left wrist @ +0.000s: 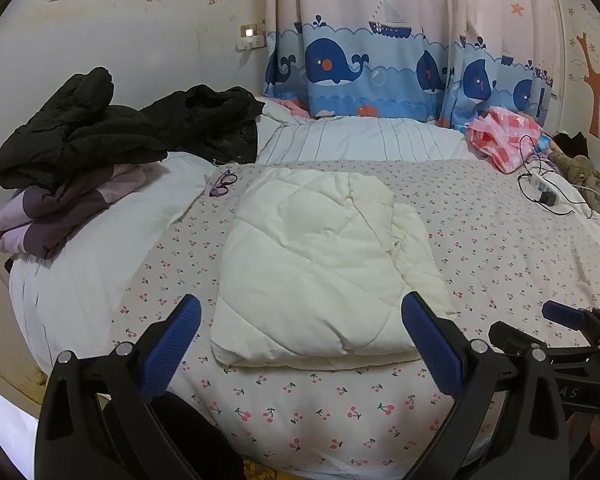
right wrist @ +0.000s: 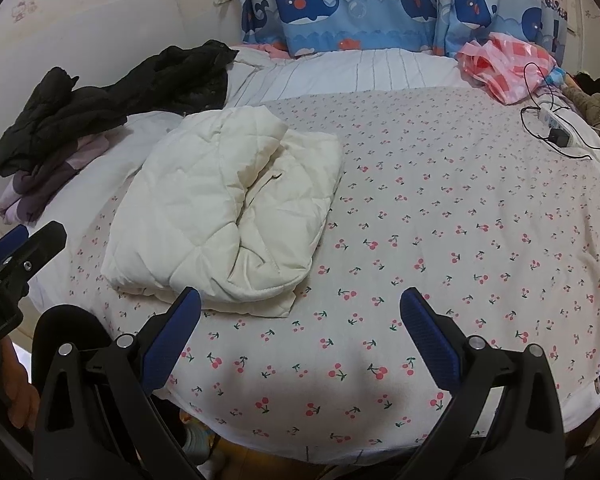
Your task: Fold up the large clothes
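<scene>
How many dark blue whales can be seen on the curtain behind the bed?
5 in the left wrist view: a small whale at the left, the big whale, then three rightwards. Curtain folds may hide more.

quilted matt cream jacket (left wrist: 320,264) on soft cherry-print cotton sheet (left wrist: 500,240); ribbed blue rubbery pads (left wrist: 176,344)

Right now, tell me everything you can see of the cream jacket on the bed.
The cream jacket is a puffy, quilted garment, stitched in diamond lines. It lies already folded into a thick, roughly rectangular bundle on the cherry-print sheet, its layered edges showing at the near end. Nothing grips it: the left gripper and right gripper hover open, short of it.
</scene>
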A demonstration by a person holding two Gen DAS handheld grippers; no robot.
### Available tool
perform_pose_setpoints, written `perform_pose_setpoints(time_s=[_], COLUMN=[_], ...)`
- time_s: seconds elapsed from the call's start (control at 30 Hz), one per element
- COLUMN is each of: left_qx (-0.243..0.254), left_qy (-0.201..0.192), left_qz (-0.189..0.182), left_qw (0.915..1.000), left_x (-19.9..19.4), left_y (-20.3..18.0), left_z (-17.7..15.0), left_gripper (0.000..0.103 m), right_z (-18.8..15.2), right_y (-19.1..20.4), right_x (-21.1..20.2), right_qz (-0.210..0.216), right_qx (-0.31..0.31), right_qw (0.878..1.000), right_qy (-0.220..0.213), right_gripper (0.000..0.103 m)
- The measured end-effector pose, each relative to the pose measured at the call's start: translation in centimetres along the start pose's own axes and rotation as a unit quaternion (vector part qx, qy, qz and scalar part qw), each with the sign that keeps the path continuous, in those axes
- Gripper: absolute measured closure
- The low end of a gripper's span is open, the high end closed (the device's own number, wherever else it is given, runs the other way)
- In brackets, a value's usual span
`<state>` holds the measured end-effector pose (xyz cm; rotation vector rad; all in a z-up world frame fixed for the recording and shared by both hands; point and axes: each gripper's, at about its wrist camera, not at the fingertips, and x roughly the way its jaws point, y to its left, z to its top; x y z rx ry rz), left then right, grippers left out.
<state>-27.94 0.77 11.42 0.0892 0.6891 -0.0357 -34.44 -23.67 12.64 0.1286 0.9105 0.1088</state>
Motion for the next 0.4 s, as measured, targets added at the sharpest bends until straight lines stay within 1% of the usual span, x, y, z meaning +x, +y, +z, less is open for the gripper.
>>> perform_pose_setpoints(time_s=[0.4], left_qx=[0.003], left_qy=[0.004], left_qz=[-0.005], left_qw=[1.0000], left_x=[0.07], left_y=[0.05], left_z=[0.03], left_gripper=[0.007], right_z=[-0.04], right_y=[0.15], right_x=[0.13], right_qz=[0.000], right_qx=[0.000], right_qw=[1.000], right_qy=[0.001], right_gripper=[0.007])
